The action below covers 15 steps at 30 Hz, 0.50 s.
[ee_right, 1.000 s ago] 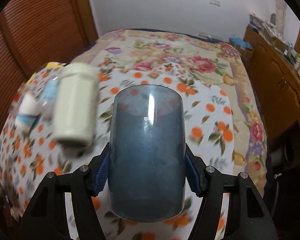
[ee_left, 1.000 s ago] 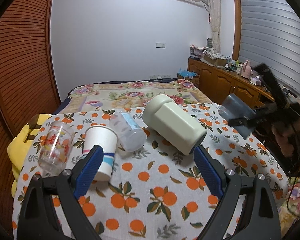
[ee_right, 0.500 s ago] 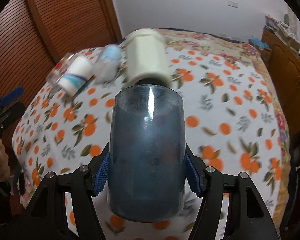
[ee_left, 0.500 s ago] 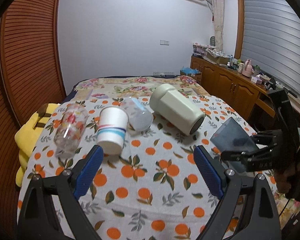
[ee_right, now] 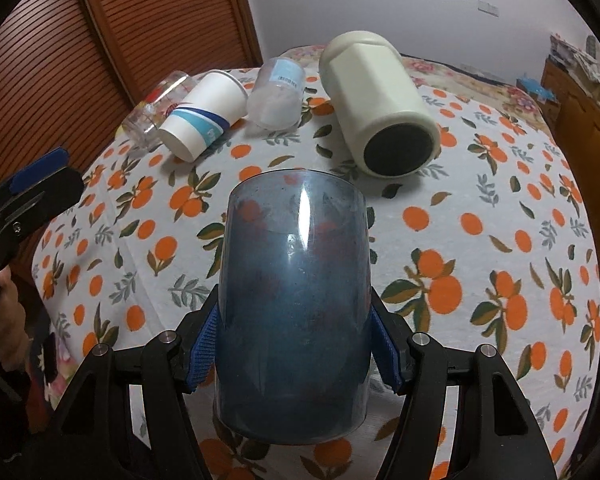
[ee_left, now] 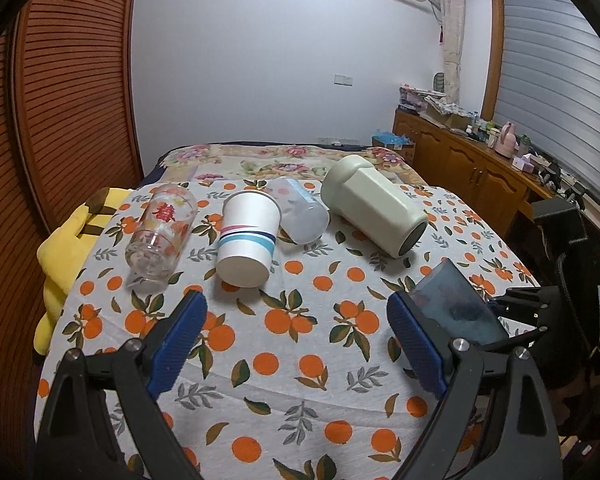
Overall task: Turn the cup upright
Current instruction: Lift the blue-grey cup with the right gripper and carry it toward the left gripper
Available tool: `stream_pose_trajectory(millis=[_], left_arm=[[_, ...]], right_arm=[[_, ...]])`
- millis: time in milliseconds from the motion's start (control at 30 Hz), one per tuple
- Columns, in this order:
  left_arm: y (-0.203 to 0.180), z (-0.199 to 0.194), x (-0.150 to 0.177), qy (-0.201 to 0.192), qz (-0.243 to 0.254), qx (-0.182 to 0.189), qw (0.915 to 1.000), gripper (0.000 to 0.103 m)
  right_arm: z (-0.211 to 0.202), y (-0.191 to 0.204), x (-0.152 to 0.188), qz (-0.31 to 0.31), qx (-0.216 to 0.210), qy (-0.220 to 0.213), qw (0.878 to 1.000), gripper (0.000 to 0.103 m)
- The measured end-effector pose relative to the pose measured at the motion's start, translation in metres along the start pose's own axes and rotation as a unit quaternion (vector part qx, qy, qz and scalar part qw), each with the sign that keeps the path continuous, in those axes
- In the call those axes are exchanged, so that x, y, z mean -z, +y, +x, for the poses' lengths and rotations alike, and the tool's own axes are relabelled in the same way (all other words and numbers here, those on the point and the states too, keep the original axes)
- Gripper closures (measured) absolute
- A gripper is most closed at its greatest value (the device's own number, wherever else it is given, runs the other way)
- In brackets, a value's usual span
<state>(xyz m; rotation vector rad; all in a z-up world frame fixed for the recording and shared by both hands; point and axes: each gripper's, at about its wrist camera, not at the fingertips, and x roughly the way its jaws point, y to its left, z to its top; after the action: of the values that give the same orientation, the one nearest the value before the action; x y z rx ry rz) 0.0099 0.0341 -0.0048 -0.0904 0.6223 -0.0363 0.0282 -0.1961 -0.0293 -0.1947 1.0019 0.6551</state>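
My right gripper (ee_right: 296,348) is shut on a translucent dark blue cup (ee_right: 296,292), holding it above the orange-print tablecloth (ee_right: 480,248). In the left wrist view the same cup (ee_left: 452,304) hangs tilted at the right, just behind my left gripper's right finger. My left gripper (ee_left: 296,344) is open and empty over the near part of the table. Lying on their sides at the far end are a cream mug (ee_left: 374,210), a clear plastic cup (ee_left: 300,216), a striped paper cup (ee_left: 248,240) and a printed glass (ee_left: 160,236).
A yellow cloth (ee_left: 64,240) hangs at the table's left edge by a slatted wooden door (ee_left: 60,100). A flowered bed (ee_left: 284,160) lies beyond the table. A wooden sideboard (ee_left: 472,172) runs along the right wall.
My right gripper has carried the blue cup down and toward the near right part of the table. My left gripper has drawn back a little, staying open.
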Motion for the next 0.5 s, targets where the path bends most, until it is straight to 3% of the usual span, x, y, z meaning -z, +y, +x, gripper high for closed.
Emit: stream_pose_trajectory(millis=[300,500], left_arm=[[-0.002,0.005,0.003,0.007,-0.003,0.001,1.0000,0.011],[-0.006,0.007,0.001,0.011,-0.003,0.003,0.9999,0.011]], right_arm=[[0.009,0.000,0.000,0.013,-0.004,0.009,1.000,0.035],[-0.004,0.003,0.003,0.014,-0.007,-0.007,1.000,0.029]])
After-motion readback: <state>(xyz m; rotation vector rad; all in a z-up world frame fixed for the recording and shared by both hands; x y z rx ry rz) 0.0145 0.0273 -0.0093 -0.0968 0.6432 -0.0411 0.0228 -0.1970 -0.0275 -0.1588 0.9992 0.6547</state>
